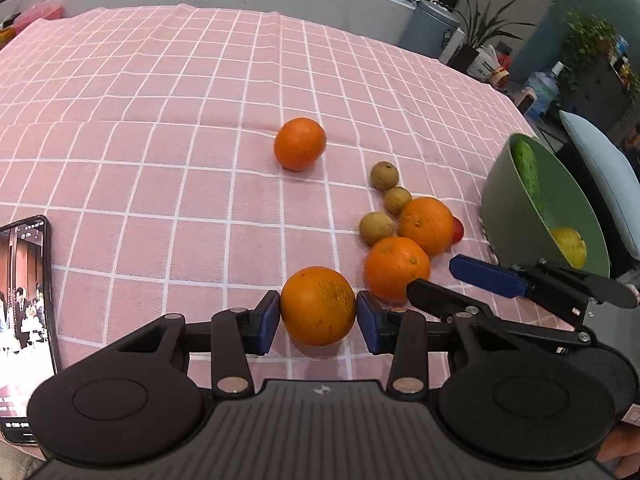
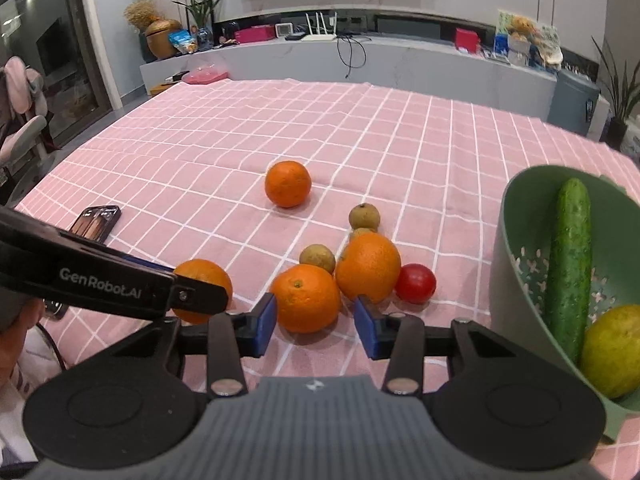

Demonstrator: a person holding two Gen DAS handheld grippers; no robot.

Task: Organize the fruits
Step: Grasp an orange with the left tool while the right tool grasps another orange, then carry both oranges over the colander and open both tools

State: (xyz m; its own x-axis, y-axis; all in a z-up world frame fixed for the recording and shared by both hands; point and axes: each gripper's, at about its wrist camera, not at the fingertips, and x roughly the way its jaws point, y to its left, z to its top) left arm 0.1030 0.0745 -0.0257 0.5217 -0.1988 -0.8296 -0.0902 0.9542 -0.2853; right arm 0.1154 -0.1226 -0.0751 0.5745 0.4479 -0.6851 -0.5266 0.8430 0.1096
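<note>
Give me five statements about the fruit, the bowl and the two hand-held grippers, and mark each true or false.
1. The cucumber lies in the green bowl. True.
2. The tomato is in the bowl. False: it sits on the cloth.
3. An orange sits between the left hand-held gripper's pads. True.
4. The phone lies right of the bowl. False: it lies far left.
5. The right hand-held gripper holds a lemon. False: the lemon is in the bowl.
</note>
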